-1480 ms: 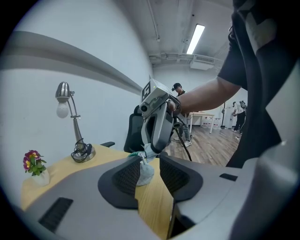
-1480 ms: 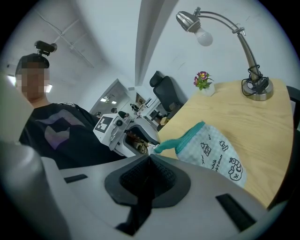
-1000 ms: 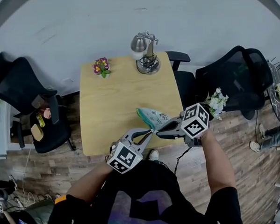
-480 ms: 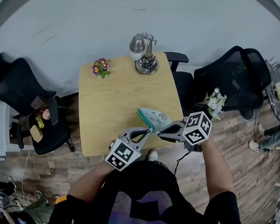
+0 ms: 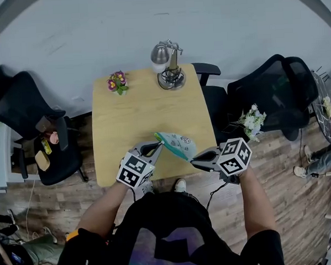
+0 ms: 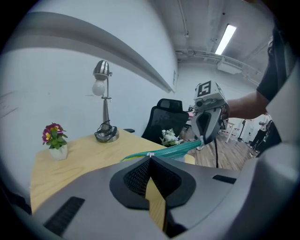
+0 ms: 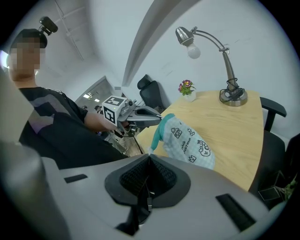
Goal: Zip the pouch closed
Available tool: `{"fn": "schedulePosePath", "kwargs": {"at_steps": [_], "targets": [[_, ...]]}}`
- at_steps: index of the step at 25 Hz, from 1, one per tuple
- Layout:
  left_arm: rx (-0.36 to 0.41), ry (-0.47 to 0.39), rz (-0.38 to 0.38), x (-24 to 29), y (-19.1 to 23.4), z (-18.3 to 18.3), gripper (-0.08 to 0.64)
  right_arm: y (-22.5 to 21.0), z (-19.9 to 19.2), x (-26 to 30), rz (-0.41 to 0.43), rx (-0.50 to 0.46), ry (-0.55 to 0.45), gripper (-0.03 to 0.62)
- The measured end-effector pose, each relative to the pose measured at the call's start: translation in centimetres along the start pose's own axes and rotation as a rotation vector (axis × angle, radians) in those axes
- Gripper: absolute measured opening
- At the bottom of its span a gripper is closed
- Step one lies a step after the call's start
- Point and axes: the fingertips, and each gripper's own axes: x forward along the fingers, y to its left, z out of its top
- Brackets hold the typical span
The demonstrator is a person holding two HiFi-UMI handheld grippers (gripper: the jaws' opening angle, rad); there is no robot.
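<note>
A pale blue pouch (image 5: 179,143) with cartoon prints and a teal zip edge hangs just above the near edge of the wooden table (image 5: 137,114), stretched between both grippers. My left gripper (image 5: 158,146) is shut on the teal edge at the pouch's left end. My right gripper (image 5: 193,158) is shut on the pouch's near right corner. In the left gripper view the pouch (image 6: 176,149) shows edge-on, running from my shut jaws to the right gripper (image 6: 202,138). In the right gripper view the pouch (image 7: 187,140) hangs between my jaws and the left gripper (image 7: 157,118).
A silver desk lamp (image 5: 167,62) and a small pot of purple flowers (image 5: 117,82) stand at the table's far edge. Black office chairs sit to the left (image 5: 32,125) and right (image 5: 280,95). A bunch of white flowers (image 5: 253,122) lies beside the right chair.
My left gripper has slid left along the pouch's teal edge, away from the right gripper, and its jaws have shut fully. The right gripper has dropped a little toward me.
</note>
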Motion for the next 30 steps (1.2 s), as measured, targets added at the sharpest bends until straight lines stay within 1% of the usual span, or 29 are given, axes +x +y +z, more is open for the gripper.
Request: {"fn": "schedulePosePath", "kwargs": {"at_steps": [4, 6, 9, 13, 17, 18, 20, 21, 23, 25, 28, 30], "targets": [[-0.035, 0.031, 0.050, 0.0, 2.8, -1.3, 0.008, -0.7, -1.0, -0.4, -0.041, 0.026, -0.002, 0.015], [-0.053, 0.045, 0.053, 0.0, 3.6, -1.9, 0.008, -1.1, -1.2, -0.6, -0.059, 0.042, -0.017, 0.015], [-0.069, 0.059, 0.052, 0.5, 3.6, -2.4, 0.008, -1.4, -1.5, -0.4, -0.088, 0.040, -0.003, 0.015], [-0.137, 0.053, 0.052, 0.5, 3.0, -2.7, 0.009, -1.8, -2.9, 1.0, -0.138, 0.036, 0.039, 0.018], [-0.206, 0.057, 0.057, -0.1, 2.4, -3.4, 0.012, -2.1, -3.7, 2.9, -0.183, 0.045, 0.020, 0.025], [-0.225, 0.057, 0.059, -0.3, 2.3, -3.6, 0.012, -2.2, -3.6, 3.2, -0.193, 0.046, 0.006, 0.037], [-0.261, 0.059, 0.069, -0.8, 2.2, -4.2, 0.014, -2.2, -3.0, 3.5, -0.219, 0.055, -0.037, 0.091], [-0.277, 0.058, 0.077, -1.1, 2.2, -4.5, 0.014, -2.3, -2.6, 3.4, -0.238, 0.062, -0.068, 0.107], [-0.308, 0.043, 0.096, -1.8, 2.2, -4.6, 0.014, -2.5, -1.6, 3.2, -0.289, 0.079, -0.146, 0.115], [-0.329, 0.009, 0.115, -2.7, 2.3, -3.9, 0.014, -2.5, -0.4, 2.7, -0.345, 0.093, -0.223, 0.118], [-0.312, -0.062, 0.157, -3.9, 2.3, -1.4, 0.014, -2.6, 1.6, 1.5, -0.459, 0.084, -0.307, 0.118], [-0.283, -0.117, 0.182, -4.6, 2.2, 1.0, 0.014, -2.7, 3.3, 0.6, -0.556, 0.042, -0.332, 0.118]]}}
